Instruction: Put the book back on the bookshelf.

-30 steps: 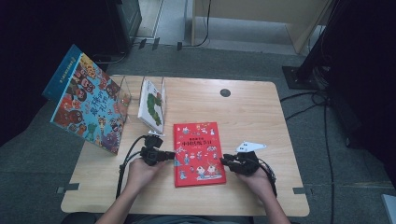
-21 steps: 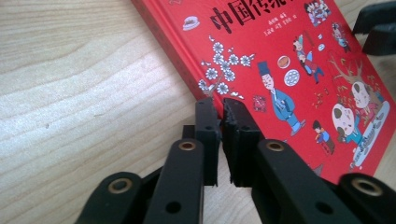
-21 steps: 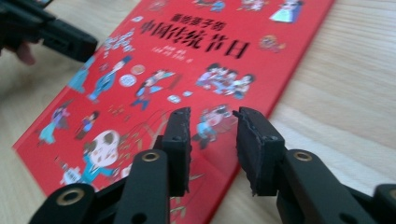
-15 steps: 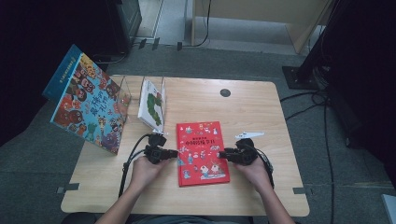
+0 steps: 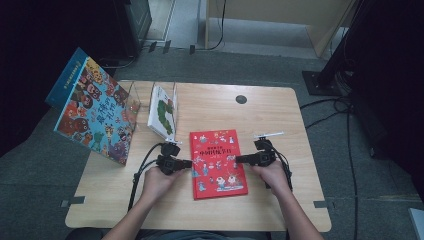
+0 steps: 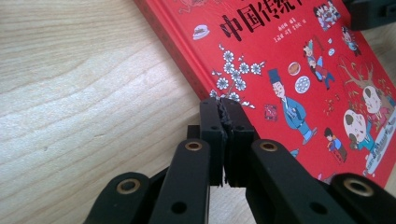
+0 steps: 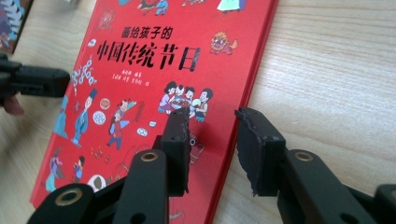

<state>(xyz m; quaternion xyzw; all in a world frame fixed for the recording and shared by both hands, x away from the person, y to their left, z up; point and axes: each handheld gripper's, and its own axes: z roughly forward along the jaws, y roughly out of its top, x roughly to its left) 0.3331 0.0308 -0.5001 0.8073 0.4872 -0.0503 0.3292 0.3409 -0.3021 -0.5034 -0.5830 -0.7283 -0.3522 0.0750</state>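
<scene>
I am keeping my left gripper (image 6: pixel 223 105) fingers clenched against the red book's (image 5: pixel 218 162) near edge while my right gripper (image 7: pixel 212 123), fingers released and closing, is straddling the opposite edge squarely.

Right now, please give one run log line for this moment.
left gripper: shut, at red book left edge | right gripper: open, straddling its right edge
</scene>
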